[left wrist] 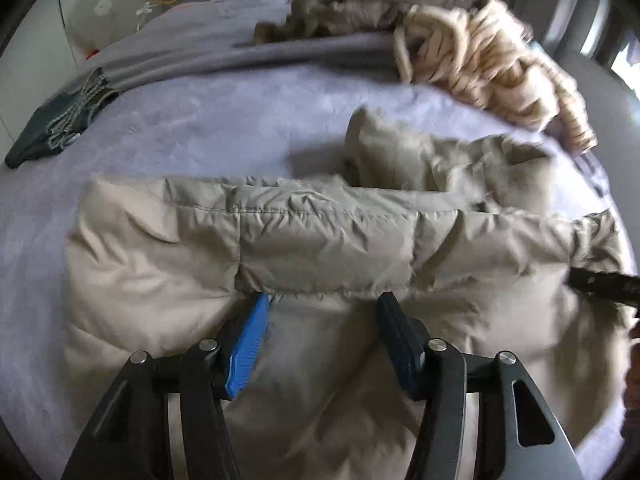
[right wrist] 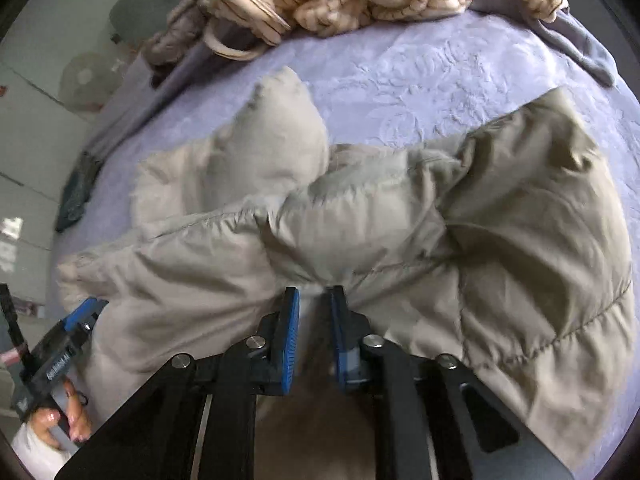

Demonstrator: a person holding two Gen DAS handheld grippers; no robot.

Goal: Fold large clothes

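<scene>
A beige quilted puffer jacket (left wrist: 304, 240) lies crumpled on a lavender bed cover (left wrist: 192, 128). My left gripper (left wrist: 324, 304) is open, its blue-padded fingers spread over the jacket's near edge. In the right wrist view the same jacket (right wrist: 400, 216) fills the middle, with a sleeve or hood end (right wrist: 276, 136) sticking up. My right gripper (right wrist: 314, 294) is nearly closed and pinches a fold of the jacket's near edge. The left gripper (right wrist: 80, 320) shows at the lower left there, held by a hand.
A cream striped blanket (left wrist: 500, 68) and a brown-grey fuzzy throw (left wrist: 360, 8) are bunched at the far side of the bed. A dark folded garment (left wrist: 56, 124) lies at the far left edge. A white fan (left wrist: 100, 12) stands beyond the bed.
</scene>
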